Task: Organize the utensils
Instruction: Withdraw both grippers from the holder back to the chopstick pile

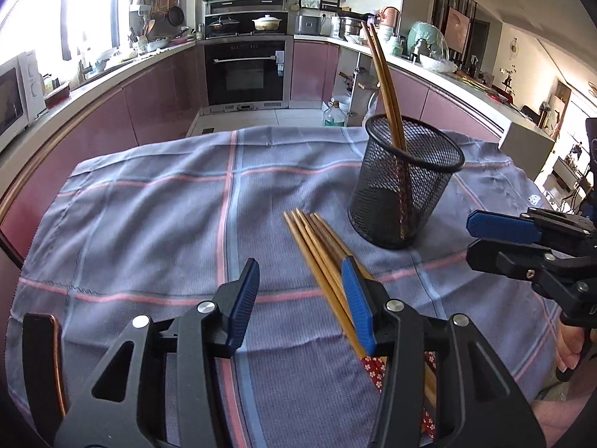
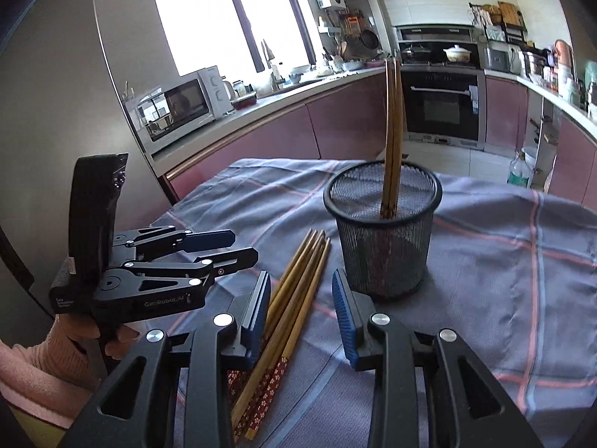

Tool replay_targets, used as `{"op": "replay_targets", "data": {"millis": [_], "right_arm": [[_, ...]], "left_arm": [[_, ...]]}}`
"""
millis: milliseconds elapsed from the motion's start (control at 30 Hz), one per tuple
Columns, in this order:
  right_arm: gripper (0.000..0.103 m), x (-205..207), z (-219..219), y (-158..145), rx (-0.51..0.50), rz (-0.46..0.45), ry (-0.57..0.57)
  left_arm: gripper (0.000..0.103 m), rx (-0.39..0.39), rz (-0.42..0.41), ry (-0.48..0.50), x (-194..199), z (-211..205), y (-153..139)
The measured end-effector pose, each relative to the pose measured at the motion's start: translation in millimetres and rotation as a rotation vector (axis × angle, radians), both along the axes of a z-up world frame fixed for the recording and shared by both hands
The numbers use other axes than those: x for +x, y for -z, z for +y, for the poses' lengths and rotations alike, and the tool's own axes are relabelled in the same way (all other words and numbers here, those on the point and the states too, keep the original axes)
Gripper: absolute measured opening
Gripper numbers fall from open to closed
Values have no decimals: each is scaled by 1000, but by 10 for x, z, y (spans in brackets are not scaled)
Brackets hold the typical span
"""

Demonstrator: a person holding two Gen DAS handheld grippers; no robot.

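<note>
Left gripper [image 1: 300, 298] hangs low over the plaid cloth [image 1: 149, 224], jaws apart, nothing clamped. Its right pad [image 1: 358, 306] sits over the loose chopsticks [image 1: 321, 257]; whether it touches them can't be told. Left pad [image 1: 242, 306] is over bare cloth, clear of any stick.

The loose chopsticks lie in a bundle on the cloth, plain tips fanning ahead of the left gripper, red floral ends passing back under its right finger arm. In the right wrist view the same bundle [image 2: 294, 287] runs diagonally between the right gripper's [image 2: 300, 298] blue pads, nearer the left pad [image 2: 259, 310], which seems just beside or against the sticks — contact unclear. Right pad [image 2: 345, 317] stands apart from them. Jaws of the right gripper apart, not clamped on anything.

Black mesh cup [image 1: 403, 186] stands upright on the cloth, ahead and to the right of the left gripper; just ahead of the right gripper's right pad in the other view [image 2: 382, 231]. Two chopsticks [image 1: 388, 86] stand inside it, leaning on the rim, tops well above the cup.

The right gripper shows at the right edge of the left wrist view [image 1: 503, 239], fingers pointing in toward the cup base. The left gripper appears to the left in the right wrist view [image 2: 242, 246], held by a hand [image 2: 112, 339] in a pink sleeve [image 2: 33, 369].
</note>
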State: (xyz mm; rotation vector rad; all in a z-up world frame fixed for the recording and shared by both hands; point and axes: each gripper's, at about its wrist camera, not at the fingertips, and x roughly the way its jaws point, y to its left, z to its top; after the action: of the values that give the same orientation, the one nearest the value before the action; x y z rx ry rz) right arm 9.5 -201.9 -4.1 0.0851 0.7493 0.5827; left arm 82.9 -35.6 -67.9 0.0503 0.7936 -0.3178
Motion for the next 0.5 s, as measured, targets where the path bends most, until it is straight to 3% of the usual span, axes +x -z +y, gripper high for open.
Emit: {"op": "replay_targets", "data": {"millis": [500], "right_arm": [[32,43,111,416,-25,129,20]], "left_arm": [[45,-15,90,52,-59,-184,337]]}}
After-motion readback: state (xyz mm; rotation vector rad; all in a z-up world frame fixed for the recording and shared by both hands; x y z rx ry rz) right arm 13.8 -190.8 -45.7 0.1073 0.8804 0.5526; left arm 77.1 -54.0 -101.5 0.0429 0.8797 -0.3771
